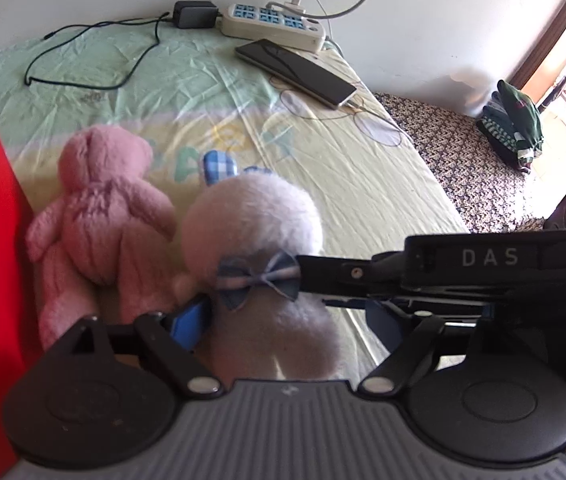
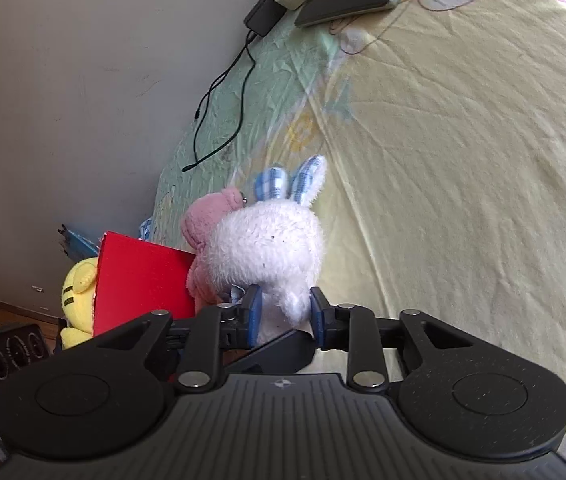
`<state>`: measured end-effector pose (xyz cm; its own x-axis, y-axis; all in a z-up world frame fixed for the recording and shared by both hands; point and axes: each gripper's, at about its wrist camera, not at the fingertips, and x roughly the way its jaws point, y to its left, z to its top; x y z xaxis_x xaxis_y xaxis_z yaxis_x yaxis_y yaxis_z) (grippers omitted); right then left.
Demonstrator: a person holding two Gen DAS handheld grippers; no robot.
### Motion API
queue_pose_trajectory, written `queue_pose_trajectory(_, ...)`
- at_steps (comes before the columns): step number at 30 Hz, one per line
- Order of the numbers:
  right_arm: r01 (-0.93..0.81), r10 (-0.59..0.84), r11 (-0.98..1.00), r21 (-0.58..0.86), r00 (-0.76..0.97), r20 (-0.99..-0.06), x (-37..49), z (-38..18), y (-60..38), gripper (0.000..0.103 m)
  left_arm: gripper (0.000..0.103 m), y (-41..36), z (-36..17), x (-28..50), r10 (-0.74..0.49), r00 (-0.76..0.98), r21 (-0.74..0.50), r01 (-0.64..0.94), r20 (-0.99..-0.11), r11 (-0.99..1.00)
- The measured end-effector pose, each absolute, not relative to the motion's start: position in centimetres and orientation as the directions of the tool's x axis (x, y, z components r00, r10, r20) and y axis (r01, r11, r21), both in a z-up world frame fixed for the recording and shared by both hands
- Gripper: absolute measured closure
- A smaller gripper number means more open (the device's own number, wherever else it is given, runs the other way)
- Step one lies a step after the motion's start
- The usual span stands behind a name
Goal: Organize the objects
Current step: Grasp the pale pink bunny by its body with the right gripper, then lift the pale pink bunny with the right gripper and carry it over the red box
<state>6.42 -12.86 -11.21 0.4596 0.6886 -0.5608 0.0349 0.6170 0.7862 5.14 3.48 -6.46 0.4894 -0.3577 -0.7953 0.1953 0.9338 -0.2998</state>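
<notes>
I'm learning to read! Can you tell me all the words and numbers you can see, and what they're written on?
"DAS": white letters on the black body of the right tool reaching in from the side.
Faint print on the green part of the bedsheet: too blurred to read.
Dark marks on the yellow plush toy: too small to read.
</notes>
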Motion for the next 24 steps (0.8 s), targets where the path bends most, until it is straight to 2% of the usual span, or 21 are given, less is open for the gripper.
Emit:
queue_pose_trajectory(3,0.010,0.683,0.639,0.769,0.452,-0.574,6.9,-11.2,-12.0,0.061,0.009,3.5,-6.9,5.4,-0.364,0.480,-0.300,0.208,-0.798,0.931)
queue_pose_trajectory(8,0.006,0.681,0.644,0.765,0.452,-0.577,7.1,-11.2,-11.6,0.057,0.006,3.5,-7.3,5.8,-0.369,0.478,-0.302,0.214,-0.797,0.929)
queue_pose_trajectory(10,0.005,0.680,0.649,0.761,0.445,-0.583,7.4,-11.4,-11.4,0.052,0.009,3.4,-7.5,6.0,-0.367,0.473,-0.299,0.216,-0.801,0.930)
queue_pose_trajectory(16,-0.004,0.689,0.642,0.767,0.442,-0.575,7.6,-11.7,-11.0,0.049,0.016,3.7,-7.4,6.0,-0.368,0.473,-0.299,0.217,-0.801,0.929)
queue_pose_trajectory(18,-0.001,0.696,0.634,0.773,0.436,-0.570,7.7,-11.8,-11.0,0.052,0.017,3.7,-7.3,5.9,-0.366,0.476,-0.297,0.215,-0.800,0.930)
queue_pose_trajectory(22,0.000,0.711,0.612,0.791,0.437,-0.551,7.3,-11.6,-11.8,0.066,0.022,3.9,-6.6,5.5,-0.394,0.476,-0.331,0.214,-0.786,0.919)
queue_pose_trajectory(24,0.007,0.715,0.605,0.796,0.436,-0.547,6.9,-11.5,-12.2,0.067,0.022,3.5,-6.4,5.1,-0.395,0.475,-0.326,0.223,-0.787,0.919)
